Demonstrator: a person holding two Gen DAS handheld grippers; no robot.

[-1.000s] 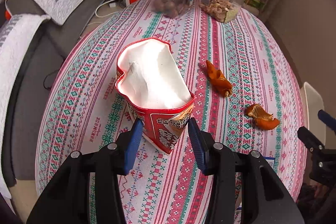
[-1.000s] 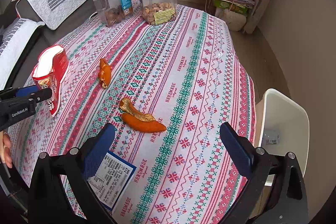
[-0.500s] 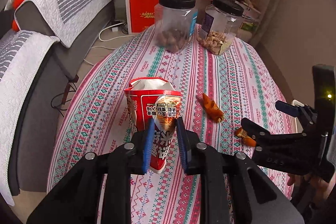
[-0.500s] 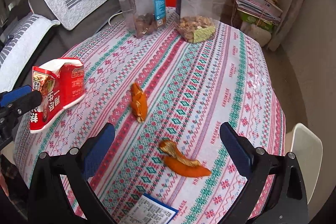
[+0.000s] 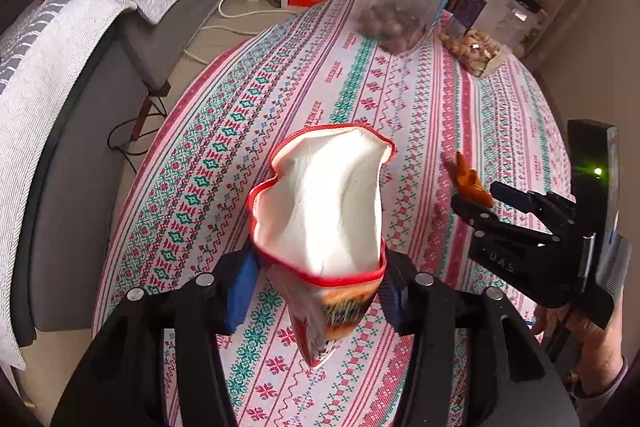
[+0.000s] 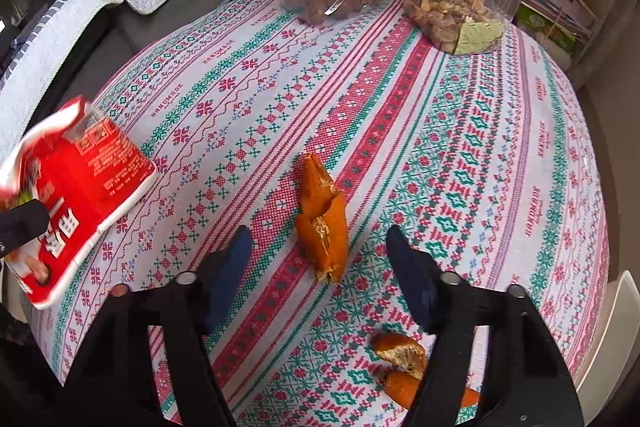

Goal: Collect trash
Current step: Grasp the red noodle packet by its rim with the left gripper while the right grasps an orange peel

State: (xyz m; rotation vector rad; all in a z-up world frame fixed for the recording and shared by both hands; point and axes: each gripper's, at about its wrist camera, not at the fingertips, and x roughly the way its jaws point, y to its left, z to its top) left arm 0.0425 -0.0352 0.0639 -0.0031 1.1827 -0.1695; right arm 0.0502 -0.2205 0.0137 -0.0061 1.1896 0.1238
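Left gripper [image 5: 316, 293] opening, red bag [image 5: 320, 211] between its fingers, mouth up. Right gripper [image 6: 320, 267] closing, orange peel [image 6: 323, 219] between the pads, untouched. Pinch mid-peel, clear of tablecloth [image 6: 460, 147]; lift, drop into bag.

A red snack bag [image 5: 320, 211] gaped open, white inside, tilted off the table [image 6: 460, 147] — two curled orange peels lay there, one [image 6: 324, 223] mid-table, another [image 6: 404, 367] nearer.
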